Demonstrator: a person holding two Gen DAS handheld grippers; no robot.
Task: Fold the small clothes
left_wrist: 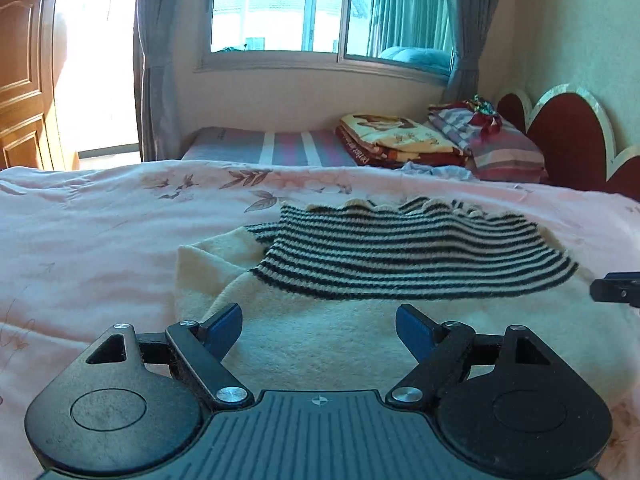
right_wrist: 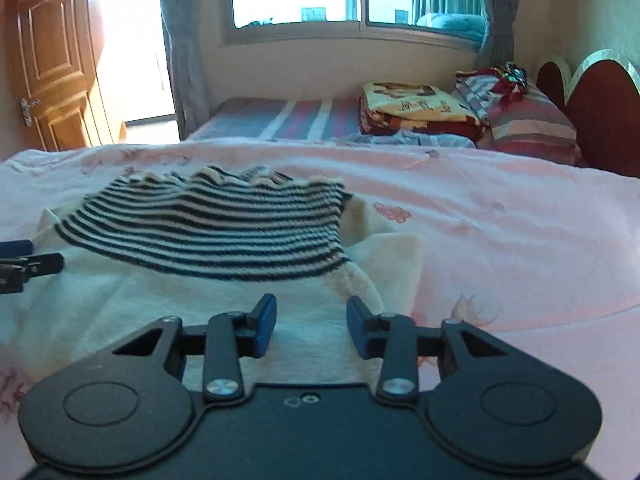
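A small fuzzy knit garment (left_wrist: 360,264), cream with a black-and-cream striped upper section, lies spread flat on a pink floral bedspread (left_wrist: 100,232), directly ahead of both grippers; in the right wrist view the same garment (right_wrist: 208,232) sits left of centre. One garment is on the bedspread. No container appears in either view. The left gripper (left_wrist: 319,330) hovers just above the cream lower part of the garment, its two blue-padded fingers spread wide with only cloth showing below the gap. The right gripper (right_wrist: 311,328) hovers over the garment's right lower edge, its fingers parted more narrowly and pinching nothing. Each gripper's tip shows at the edge of the other's view. Beyond the bedspread lies a striped mattress (left_wrist: 280,148), and on it one stack of folded patterned blankets (left_wrist: 396,140) beside one pile of striped cloth (left_wrist: 500,144), against a dark red scalloped headboard (left_wrist: 572,136). A window with grey curtains (left_wrist: 320,8) fills the far wall, and a wooden door (right_wrist: 52,60) stands at left.
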